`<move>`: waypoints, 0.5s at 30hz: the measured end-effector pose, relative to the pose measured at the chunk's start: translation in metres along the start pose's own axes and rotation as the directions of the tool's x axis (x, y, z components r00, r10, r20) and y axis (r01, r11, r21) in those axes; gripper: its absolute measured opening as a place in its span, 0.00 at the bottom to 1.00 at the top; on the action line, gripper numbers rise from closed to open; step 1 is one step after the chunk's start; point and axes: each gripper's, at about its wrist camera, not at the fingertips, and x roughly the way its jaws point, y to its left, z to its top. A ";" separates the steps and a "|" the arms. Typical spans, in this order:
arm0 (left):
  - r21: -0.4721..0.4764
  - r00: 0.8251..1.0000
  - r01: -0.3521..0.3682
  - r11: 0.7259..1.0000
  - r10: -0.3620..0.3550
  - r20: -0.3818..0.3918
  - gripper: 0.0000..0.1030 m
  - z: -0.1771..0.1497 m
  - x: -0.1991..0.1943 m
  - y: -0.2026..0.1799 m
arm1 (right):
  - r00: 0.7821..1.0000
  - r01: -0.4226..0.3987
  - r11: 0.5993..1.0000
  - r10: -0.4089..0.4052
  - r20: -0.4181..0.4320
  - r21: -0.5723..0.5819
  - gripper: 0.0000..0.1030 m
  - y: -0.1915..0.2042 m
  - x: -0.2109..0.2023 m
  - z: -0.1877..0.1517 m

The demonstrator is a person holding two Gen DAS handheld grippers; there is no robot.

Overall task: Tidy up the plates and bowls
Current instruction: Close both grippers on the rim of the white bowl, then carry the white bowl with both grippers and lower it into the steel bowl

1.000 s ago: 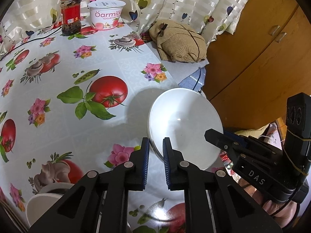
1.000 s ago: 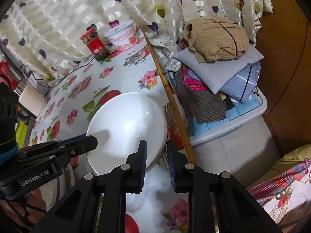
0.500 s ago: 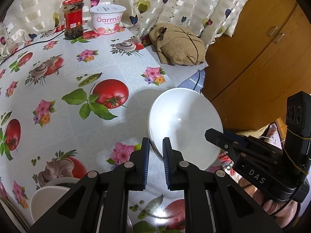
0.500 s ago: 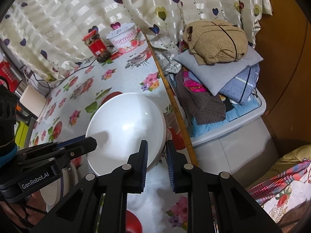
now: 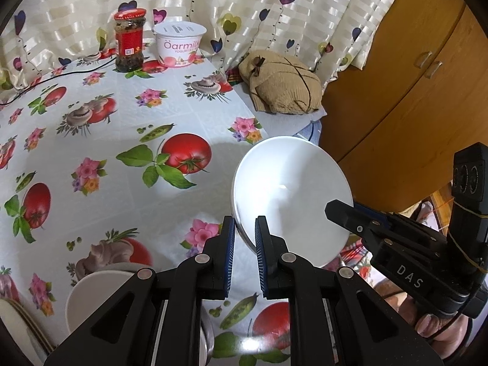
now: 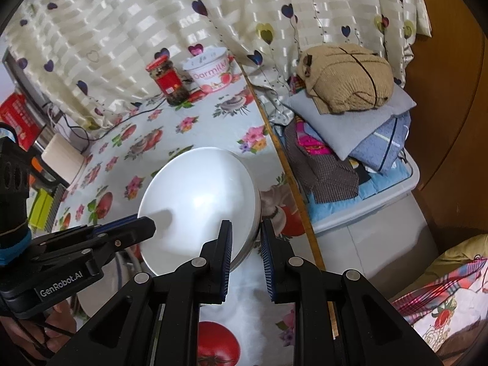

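Observation:
A large white bowl [image 5: 289,195] hangs tilted over the right edge of the flowered table [image 5: 122,128], carried by both grippers. My left gripper [image 5: 245,235] is shut on its near left rim. My right gripper [image 6: 245,241] is shut on the opposite rim, where the bowl [image 6: 198,201] shows its smooth inside. Each gripper also appears in the other's view, the right gripper [image 5: 350,216] at the bowl's right edge and the left gripper [image 6: 143,225] at its left edge. A smaller white bowl [image 5: 91,292] and stacked plates [image 5: 15,329] sit at the table's near left corner.
A red-lidded jar [image 5: 129,44] and a yogurt tub [image 5: 180,44] stand at the back by the curtain, with a black cable [image 5: 61,74] beside them. Folded clothes [image 6: 347,79] fill a plastic box [image 6: 366,210] right of the table. A wooden cupboard [image 5: 411,91] stands behind it.
Both grippers have risen a little with the bowl between them, so the table looks farther below. Both grips on the rim are unchanged.

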 end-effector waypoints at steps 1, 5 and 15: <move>-0.002 1.000 -0.001 1.000 0.001 0.005 0.14 -0.001 -0.003 0.001 | 1.000 -0.002 1.000 0.002 0.004 -0.004 0.18 0.002 -0.002 0.000; -0.007 1.000 -0.003 1.000 0.003 0.024 0.14 -0.003 -0.015 0.003 | 1.000 -0.008 1.000 0.008 0.014 -0.017 0.18 0.011 -0.008 0.000; -0.032 0.998 -0.008 0.999 0.010 0.063 0.14 -0.011 -0.040 0.016 | 0.999 -0.024 0.998 0.026 0.031 -0.055 0.18 0.036 -0.021 -0.001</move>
